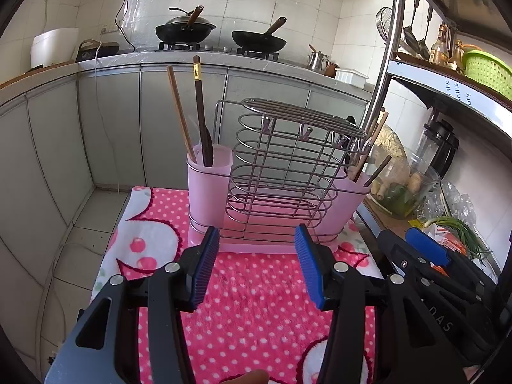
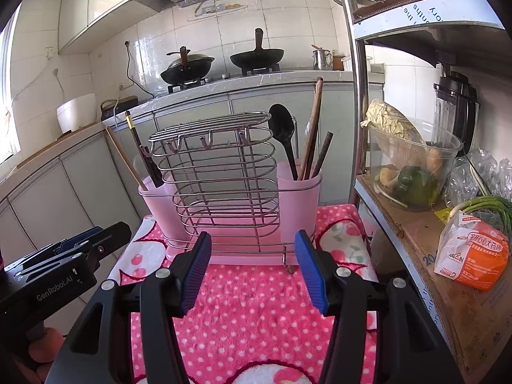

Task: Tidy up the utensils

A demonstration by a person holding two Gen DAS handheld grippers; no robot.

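The left gripper [image 1: 256,262] hangs over a pink towel with white dots [image 1: 252,313]. Its two blue fingers are spread wide apart and nothing is between them. The right gripper [image 2: 252,268] hangs over the same towel, and its blue fingers are spread wide too, with nothing in them. In the left wrist view the right gripper shows at about 4 o'clock, and in the right wrist view the left gripper shows at about 8 o'clock.

Straight ahead of both grippers, at 12 o'clock, stands the utensil holder [image 1: 275,172]. It rests on the far end of the towel. It has a wire rack [image 2: 217,176] in the middle and a pink cup on each side.

In the left pink cup [image 1: 208,185] stand a light brown chopstick [image 1: 180,115] and a dark utensil with a gold band [image 1: 201,115]. Both lean a little to the left.

In the right pink cup [image 2: 299,198] stand a black spoon [image 2: 283,131] and some brown chopsticks [image 2: 313,131]. They poke up out of the cup.

Far behind, at 12 o'clock, two black woks [image 1: 220,33] sit on a stove. At 3 o'clock a shelf [image 2: 425,256] holds a clear bowl of vegetables [image 2: 412,163], green onions [image 2: 483,204] and an orange and white bag [image 2: 473,252].
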